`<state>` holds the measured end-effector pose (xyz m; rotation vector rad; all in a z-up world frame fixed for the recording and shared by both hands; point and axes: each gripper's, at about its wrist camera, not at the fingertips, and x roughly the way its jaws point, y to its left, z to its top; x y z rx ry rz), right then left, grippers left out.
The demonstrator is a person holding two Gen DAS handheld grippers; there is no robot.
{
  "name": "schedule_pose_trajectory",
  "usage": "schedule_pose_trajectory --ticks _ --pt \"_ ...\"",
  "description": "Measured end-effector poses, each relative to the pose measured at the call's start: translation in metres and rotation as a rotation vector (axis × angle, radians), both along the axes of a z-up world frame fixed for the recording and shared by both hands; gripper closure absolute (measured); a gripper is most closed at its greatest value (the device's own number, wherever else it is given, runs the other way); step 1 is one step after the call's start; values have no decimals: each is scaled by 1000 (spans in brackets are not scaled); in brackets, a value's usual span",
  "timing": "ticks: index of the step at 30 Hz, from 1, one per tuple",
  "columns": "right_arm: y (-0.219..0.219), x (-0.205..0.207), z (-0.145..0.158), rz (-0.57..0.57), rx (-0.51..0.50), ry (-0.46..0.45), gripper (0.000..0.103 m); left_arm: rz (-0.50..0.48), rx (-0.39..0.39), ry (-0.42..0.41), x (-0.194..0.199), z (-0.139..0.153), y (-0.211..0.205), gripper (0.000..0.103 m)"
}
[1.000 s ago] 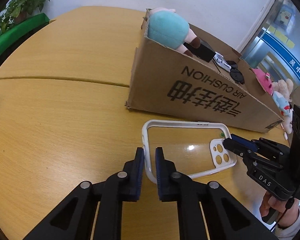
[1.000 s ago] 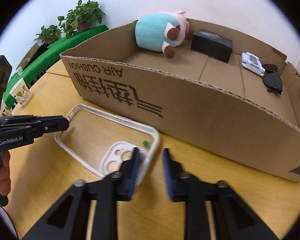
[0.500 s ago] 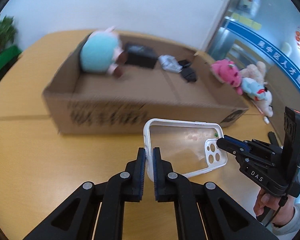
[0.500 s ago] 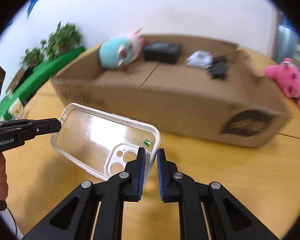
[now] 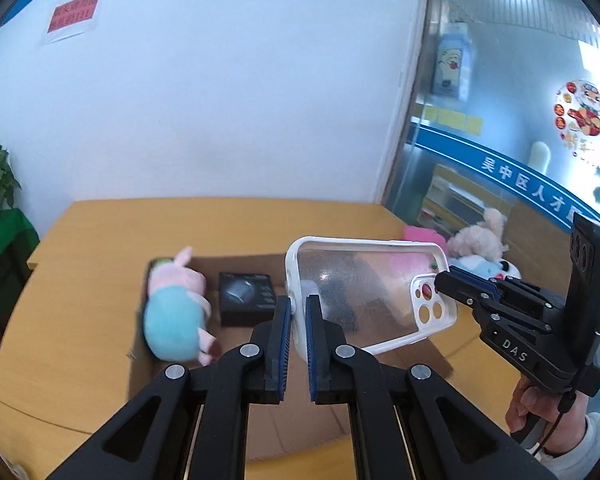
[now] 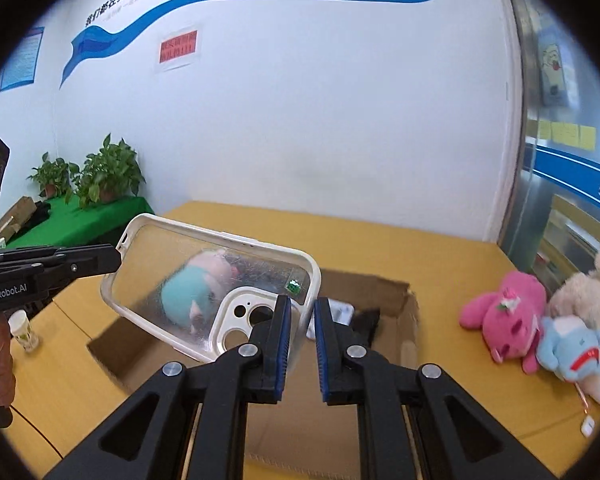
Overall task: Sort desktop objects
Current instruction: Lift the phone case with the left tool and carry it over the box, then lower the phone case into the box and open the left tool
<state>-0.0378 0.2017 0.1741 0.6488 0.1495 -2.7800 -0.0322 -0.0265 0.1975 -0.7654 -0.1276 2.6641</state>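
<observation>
A clear phone case with a white bumper rim point(image 5: 364, 300) hangs in the air above an open brown cardboard box point(image 6: 384, 296), gripped at both ends. The left gripper point(image 5: 296, 320) has its blue-padded fingers point(image 5: 283, 336) closed almost together on the case's plain short edge. The right gripper point(image 6: 301, 332) pinches the rim at the camera-cutout end, its fingers narrowly parted around the white edge. In the left wrist view the right gripper point(image 5: 444, 280) comes in from the right, its tips meeting the case beside the lens holes. In the right wrist view the left gripper point(image 6: 114, 258) reaches in from the left to the case's far corner.

Inside the box lie a pink-and-teal plush pig point(image 5: 176, 308) and, just beside it, a flat black box point(image 5: 247, 298); seen through the clear case, the pig looks hazy. The box sits on a light wooden table point(image 5: 80, 320). To its right on the table rest a bright pink plush toy point(image 6: 504, 316), a cream plush toy point(image 6: 584, 292) and a light-blue plush toy point(image 6: 568, 348), pressed together in a heap. Potted green plants point(image 6: 88, 178) stand on a green-covered stand against the white wall.
</observation>
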Motion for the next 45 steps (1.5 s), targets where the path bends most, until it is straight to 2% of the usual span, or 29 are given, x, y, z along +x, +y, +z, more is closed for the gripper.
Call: schedule_pose_trajectory --ticks 4,7,13,15,18,22,27,31,34,38,39,40,42,43,45 --pt "-22 -27 4 40 6 -23 92 47 -7 -20 -26 3 -20 99" --pt "-39 -49 -14 71 -3 -93 92 74 -14 -69 -42 -8 -34 99" --pt "-63 -94 -81 125 -82 -338 92 123 -100 -273 -79 -73 -59 99" --pt "-74 -104 -104 138 -75 -408 92 138 -112 -352 -88 -98 -68 99" --pt "-87 -114 -134 157 -72 -516 92 155 -142 -419 -92 -122 -74 99" --pt "-94 -122 -163 169 -103 -644 91 148 -291 -496 -95 -147 -65 99" --pt "-108 -127 -176 175 -63 -754 91 137 -362 -601 -98 -169 -62 99" --pt "-114 -128 -184 176 -22 -824 91 121 -454 -691 -95 -193 -53 99" --pt "-117 -129 -189 177 -8 -862 89 129 -499 -700 -93 -196 -48 98" --pt "-121 -129 -204 176 -14 -927 84 125 -564 -722 -91 -202 -39 85" --pt "-119 -128 -202 174 -29 -923 79 120 -555 -718 -89 -201 -37 81" --pt "-118 -128 -200 179 -52 -925 64 116 -534 -716 -88 -200 -37 75" --pt "-113 -125 -194 212 -113 -922 42 149 -496 -684 -84 -191 -39 65" --pt "-109 -121 -187 209 -116 -894 41 172 -491 -643 -79 -183 -40 60" --pt "-97 -106 -163 197 -82 -781 40 192 -453 -514 -62 -157 -39 57"
